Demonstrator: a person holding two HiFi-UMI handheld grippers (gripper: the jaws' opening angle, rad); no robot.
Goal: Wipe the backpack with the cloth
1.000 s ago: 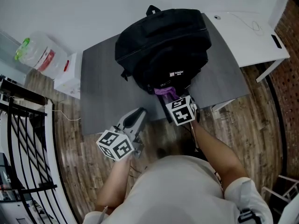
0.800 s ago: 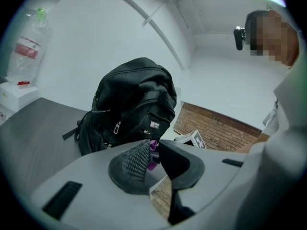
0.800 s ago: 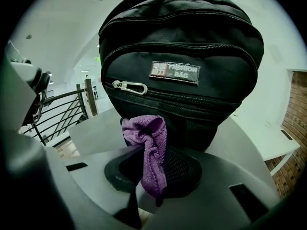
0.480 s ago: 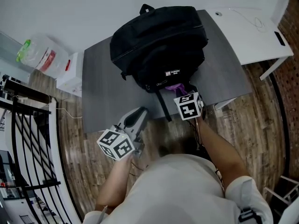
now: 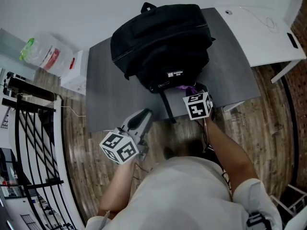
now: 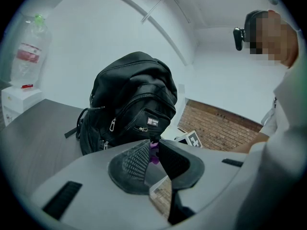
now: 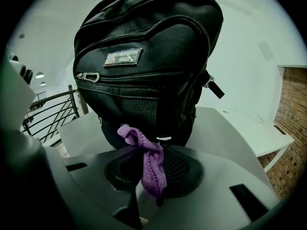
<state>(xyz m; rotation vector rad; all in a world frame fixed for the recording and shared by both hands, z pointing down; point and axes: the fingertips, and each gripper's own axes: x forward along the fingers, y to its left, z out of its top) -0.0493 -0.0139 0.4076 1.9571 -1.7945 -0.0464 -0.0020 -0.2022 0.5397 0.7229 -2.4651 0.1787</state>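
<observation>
A black backpack (image 5: 160,42) stands on the grey table (image 5: 105,95); it also shows in the left gripper view (image 6: 129,104) and fills the right gripper view (image 7: 148,56). My right gripper (image 5: 190,92) is shut on a purple cloth (image 5: 183,87), which rests against the backpack's lower front near the table's front edge. In the right gripper view the cloth (image 7: 153,164) hangs bunched between that gripper's (image 7: 153,150) jaws, just below the mesh pocket. My left gripper (image 5: 144,115) hovers off the table's front edge, clear of the backpack, with a narrow gap between its jaws (image 6: 153,145) and nothing in them.
A backpack strap (image 5: 165,107) hangs toward the table's front edge. A white desk (image 5: 259,32) adjoins the table on the right. A plastic bottle (image 5: 41,54) and a white box (image 5: 76,73) sit at the left, beside a black railing (image 5: 29,128).
My right gripper has slid the cloth to the right along the backpack's lower front. The left gripper has stayed where it was.
</observation>
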